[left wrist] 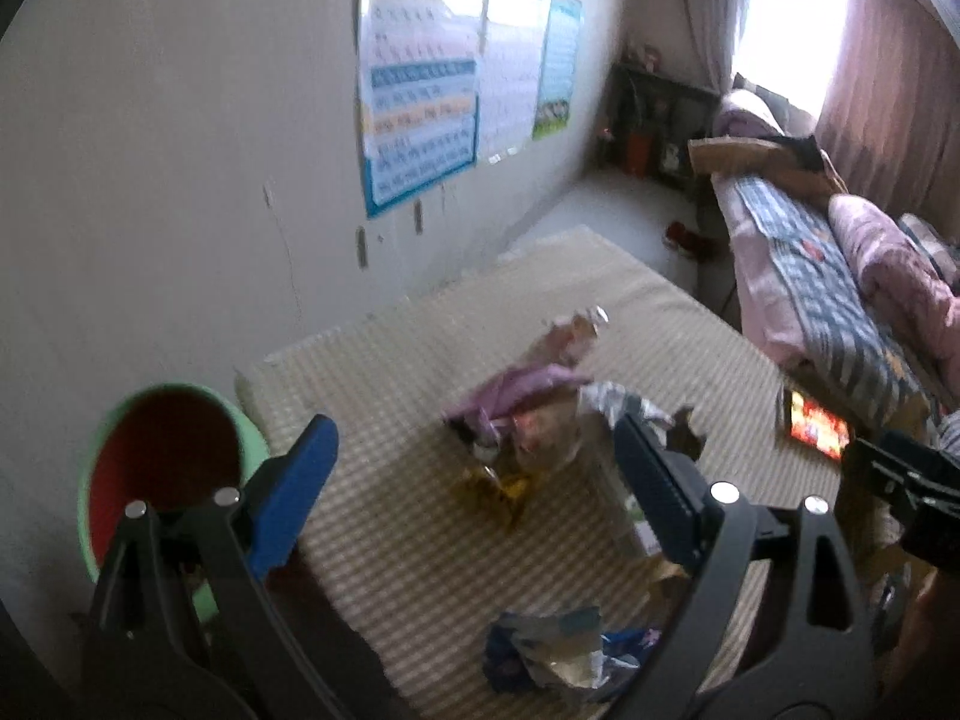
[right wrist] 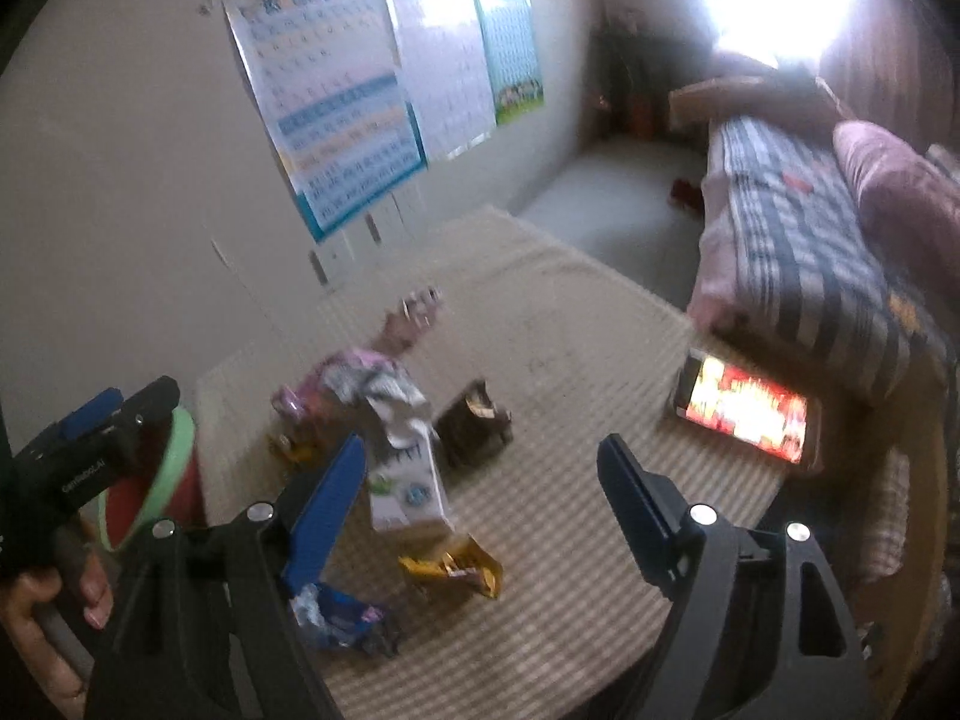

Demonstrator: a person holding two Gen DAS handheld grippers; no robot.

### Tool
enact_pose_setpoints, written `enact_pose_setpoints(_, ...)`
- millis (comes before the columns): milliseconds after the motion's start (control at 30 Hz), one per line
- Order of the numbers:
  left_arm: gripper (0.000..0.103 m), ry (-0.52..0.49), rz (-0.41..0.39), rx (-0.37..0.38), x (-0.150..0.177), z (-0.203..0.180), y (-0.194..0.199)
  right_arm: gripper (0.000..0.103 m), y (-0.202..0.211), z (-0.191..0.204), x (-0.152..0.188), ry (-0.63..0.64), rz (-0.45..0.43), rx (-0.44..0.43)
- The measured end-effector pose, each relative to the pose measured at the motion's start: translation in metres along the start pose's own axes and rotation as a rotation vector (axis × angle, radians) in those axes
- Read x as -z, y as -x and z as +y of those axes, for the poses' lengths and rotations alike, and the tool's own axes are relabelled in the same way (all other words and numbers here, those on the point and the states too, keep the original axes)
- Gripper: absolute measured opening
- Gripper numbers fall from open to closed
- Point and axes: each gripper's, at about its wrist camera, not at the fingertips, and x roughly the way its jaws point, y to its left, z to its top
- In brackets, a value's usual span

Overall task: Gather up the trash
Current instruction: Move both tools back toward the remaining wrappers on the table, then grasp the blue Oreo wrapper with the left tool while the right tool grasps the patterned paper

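Observation:
Trash lies on a striped beige table (left wrist: 390, 372) (right wrist: 570, 336): a purple wrapper (left wrist: 516, 390) (right wrist: 360, 366), a white milk carton (right wrist: 405, 480), a brown wrapper (right wrist: 474, 426), a yellow wrapper (left wrist: 498, 489) (right wrist: 453, 567) and a blue wrapper (left wrist: 552, 648) (right wrist: 342, 615). A green bin with a red inside (left wrist: 162, 450) (right wrist: 153, 489) stands at the table's left edge. My left gripper (left wrist: 474, 492) is open and empty above the trash pile. My right gripper (right wrist: 480, 498) is open and empty above the carton and yellow wrapper. The left gripper also shows in the right wrist view (right wrist: 90, 438).
A lit phone (left wrist: 819, 426) (right wrist: 750, 414) lies at the table's right edge. A bed with checked bedding (left wrist: 840, 276) (right wrist: 798, 240) stands to the right. Posters (left wrist: 432, 78) (right wrist: 360, 90) hang on the wall behind.

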Motion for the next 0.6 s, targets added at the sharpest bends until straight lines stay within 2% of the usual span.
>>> enact_pose_setpoints(67, 0.091, -0.026, 0.043, -0.002, 0.009, -0.004, -0.016, 0.077, -0.013, -0.002, 0.006, -0.001, 0.023, -0.003)
enact_pose_setpoints(200, 0.091, -0.01, 0.105, 0.023, 0.022, -0.001, -0.031, 0.077, -0.045, -0.004, 0.007, 0.015, 0.073, -0.027)
enact_pose_setpoints(333, 0.091, -0.028, 0.135, 0.035, 0.035, -0.002, -0.029, 0.077, -0.088, -0.008, 0.0, -0.025, 0.152, -0.061)
enact_pose_setpoints(400, 0.091, -0.037, 0.148, 0.04, 0.041, 0.0, -0.027, 0.077, -0.097, -0.004, -0.008, -0.032, 0.147, -0.087)
enact_pose_setpoints(600, 0.091, -0.006, 0.214, 0.034, 0.064, 0.013, -0.028, 0.076, -0.118, 0.042, -0.028, 0.122, 0.154, -0.132)
